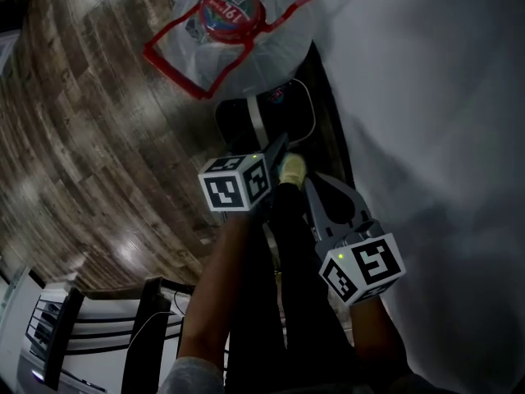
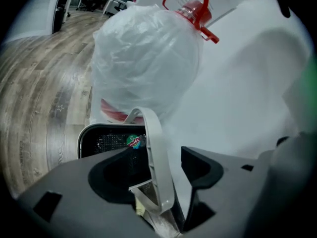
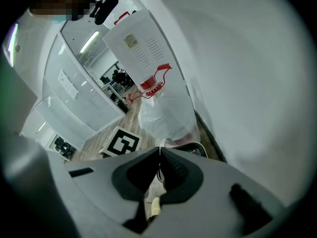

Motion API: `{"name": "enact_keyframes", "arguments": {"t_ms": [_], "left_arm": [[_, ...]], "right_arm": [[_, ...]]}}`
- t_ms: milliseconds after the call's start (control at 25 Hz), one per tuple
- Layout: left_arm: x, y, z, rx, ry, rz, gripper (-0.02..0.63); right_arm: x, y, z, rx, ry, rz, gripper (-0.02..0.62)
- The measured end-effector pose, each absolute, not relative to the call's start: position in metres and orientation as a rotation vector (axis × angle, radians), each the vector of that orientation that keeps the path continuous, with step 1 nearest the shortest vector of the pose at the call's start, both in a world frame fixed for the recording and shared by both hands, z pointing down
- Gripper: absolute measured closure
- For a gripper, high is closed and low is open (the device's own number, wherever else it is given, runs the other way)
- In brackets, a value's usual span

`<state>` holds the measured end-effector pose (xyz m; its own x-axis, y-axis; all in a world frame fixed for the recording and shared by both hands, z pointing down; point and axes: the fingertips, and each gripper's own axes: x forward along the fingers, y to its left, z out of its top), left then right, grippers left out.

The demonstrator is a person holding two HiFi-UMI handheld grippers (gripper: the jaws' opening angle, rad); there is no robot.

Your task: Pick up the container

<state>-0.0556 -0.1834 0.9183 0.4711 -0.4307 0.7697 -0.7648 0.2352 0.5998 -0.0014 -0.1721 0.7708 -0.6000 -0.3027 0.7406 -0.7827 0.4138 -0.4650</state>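
Note:
A black container [image 1: 283, 105] with a grey bail handle [image 1: 259, 121] stands on the wood floor by the wall. In the left gripper view its rim [image 2: 106, 140] shows low, and the handle [image 2: 157, 157] rises between the jaws. My left gripper [image 2: 161, 152] is open, and a gap shows between the handle and the right pad. In the head view the left gripper [image 1: 279, 150] reaches down at the container. My right gripper [image 1: 312, 183] hangs beside it, a little nearer to me. Its jaws [image 3: 159, 152] are shut with nothing held.
A white plastic bag [image 1: 246, 39] with red handles stands just beyond the container, with a red-lidded tub [image 1: 230, 11] inside. The white wall [image 1: 426, 97] and dark skirting [image 1: 332, 113] run along the right. Wood floor [image 1: 90, 138] spreads to the left. Black-and-white furniture [image 1: 66, 327] is at the lower left.

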Motion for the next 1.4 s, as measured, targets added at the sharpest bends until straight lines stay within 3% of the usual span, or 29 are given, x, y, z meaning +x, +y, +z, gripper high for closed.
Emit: {"name": "enact_keyframes", "arguments": {"t_ms": [160,200,280,360,480,840,1400], "left_arm": [[-0.048,-0.188,0.936,1.371,-1.117,0.365,0.321],[-0.048,-0.19,0.939,1.359,-1.117,0.363,0.348],[-0.05,-0.194,0.941,1.348,-1.115,0.337,0.539],[-0.047,-0.197,0.937,1.34,-1.079,0.254,0.589],[-0.04,-0.199,0.929,1.311,-1.001,0.109,0.591],[-0.032,-0.181,0.906,1.336,-0.951,0.098,0.592],[-0.074,-0.129,0.759,1.283,-0.969,0.135,0.592]], "right_arm": [[0.002,-0.172,0.774,0.919,-2.101,1.129,0.571],[0.001,-0.172,0.774,0.916,-2.1,1.13,0.571],[0.0,-0.173,0.773,0.909,-2.103,1.129,0.571],[-0.001,-0.175,0.77,0.906,-2.109,1.13,0.571],[-0.004,-0.177,0.762,0.899,-2.126,1.136,0.571],[-0.007,-0.188,0.731,0.867,-2.183,1.073,0.571],[-0.033,-0.213,0.585,0.834,-2.301,0.897,0.571]]}}
